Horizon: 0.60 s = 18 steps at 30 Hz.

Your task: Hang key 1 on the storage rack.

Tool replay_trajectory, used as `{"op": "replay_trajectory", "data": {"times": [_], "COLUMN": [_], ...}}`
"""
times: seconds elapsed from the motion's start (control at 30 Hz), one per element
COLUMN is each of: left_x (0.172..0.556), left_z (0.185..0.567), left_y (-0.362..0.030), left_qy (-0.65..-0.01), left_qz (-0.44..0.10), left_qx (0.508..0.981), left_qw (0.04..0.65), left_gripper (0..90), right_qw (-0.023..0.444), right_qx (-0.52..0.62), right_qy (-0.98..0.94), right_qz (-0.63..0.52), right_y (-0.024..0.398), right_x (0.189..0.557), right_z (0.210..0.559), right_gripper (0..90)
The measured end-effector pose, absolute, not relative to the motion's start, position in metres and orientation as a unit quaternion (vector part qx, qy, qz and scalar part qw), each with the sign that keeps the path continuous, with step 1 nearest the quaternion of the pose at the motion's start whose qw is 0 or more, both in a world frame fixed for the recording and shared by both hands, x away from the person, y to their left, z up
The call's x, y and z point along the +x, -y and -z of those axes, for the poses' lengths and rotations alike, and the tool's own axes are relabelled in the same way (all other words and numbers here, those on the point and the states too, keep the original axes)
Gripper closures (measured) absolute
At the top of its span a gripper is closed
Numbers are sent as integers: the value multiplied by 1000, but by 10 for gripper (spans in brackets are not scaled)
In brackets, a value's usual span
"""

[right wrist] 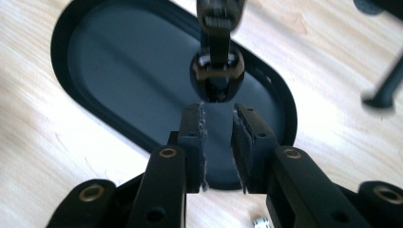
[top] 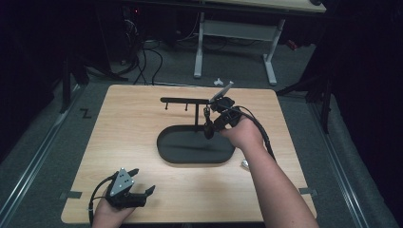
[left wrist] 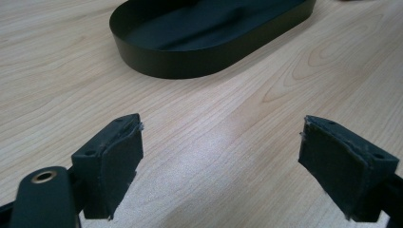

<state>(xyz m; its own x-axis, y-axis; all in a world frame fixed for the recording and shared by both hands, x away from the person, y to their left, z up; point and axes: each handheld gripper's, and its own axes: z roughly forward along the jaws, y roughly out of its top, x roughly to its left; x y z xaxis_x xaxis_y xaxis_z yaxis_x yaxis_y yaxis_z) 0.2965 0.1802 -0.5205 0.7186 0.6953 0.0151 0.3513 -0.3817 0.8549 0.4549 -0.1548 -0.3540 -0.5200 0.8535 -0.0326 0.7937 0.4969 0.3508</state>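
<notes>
Right hand-held gripper [top: 208, 127] sits over the right end of the black oval tray [top: 164, 151], close to the stand's post [top: 196, 115]. In the right gripper view its jaws stand narrowly apart, a slim gap between the pads, nothing pinched between them. Just past the jaw tips hangs a small dark fob [right wrist: 217, 76] on a strap, off the stand's crossbar [top: 183, 100]; it looks clear of the pads, though the blur makes contact hard to rule out. The fob hangs above the tray floor, near the tray's right end. The tray lies mid-worktop [top: 123, 123] with the post rising from its far edge and the bar running left from the post, small pegs under it. Left hand-held gripper [top: 140, 183] rests at the near left corner of the worktop, well apart from the tray; the left gripper view shows its jaws wide open, bare wood between them, tray rim ahead. A small silvery bit [top: 244, 164] lies on the worktop just right of the tray, beside the right forearm; it also shows at the bottom of the right gripper view, too small to identify. Beyond the worktop, grey floor and white desk legs [top: 198, 47].
</notes>
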Motion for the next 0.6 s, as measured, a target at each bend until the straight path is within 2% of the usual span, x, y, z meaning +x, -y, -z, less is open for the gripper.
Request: {"op": "replay_trajectory", "data": {"times": [0.27, 0.6], "left_x": [296, 296], "left_z": [521, 522], "left_y": [-178, -176], "left_qy": [-321, -320], "left_qz": [-188, -189], "left_qx": [812, 812], "left_qw": [451, 449], "left_gripper": [152, 152], "right_qw": [95, 81], "right_qx": [487, 505], "right_qy": [-855, -849], "right_qz": [-149, -136], "right_y": [183, 224], "right_x": [428, 397], "right_z": [367, 403], "right_gripper": [717, 692]}}
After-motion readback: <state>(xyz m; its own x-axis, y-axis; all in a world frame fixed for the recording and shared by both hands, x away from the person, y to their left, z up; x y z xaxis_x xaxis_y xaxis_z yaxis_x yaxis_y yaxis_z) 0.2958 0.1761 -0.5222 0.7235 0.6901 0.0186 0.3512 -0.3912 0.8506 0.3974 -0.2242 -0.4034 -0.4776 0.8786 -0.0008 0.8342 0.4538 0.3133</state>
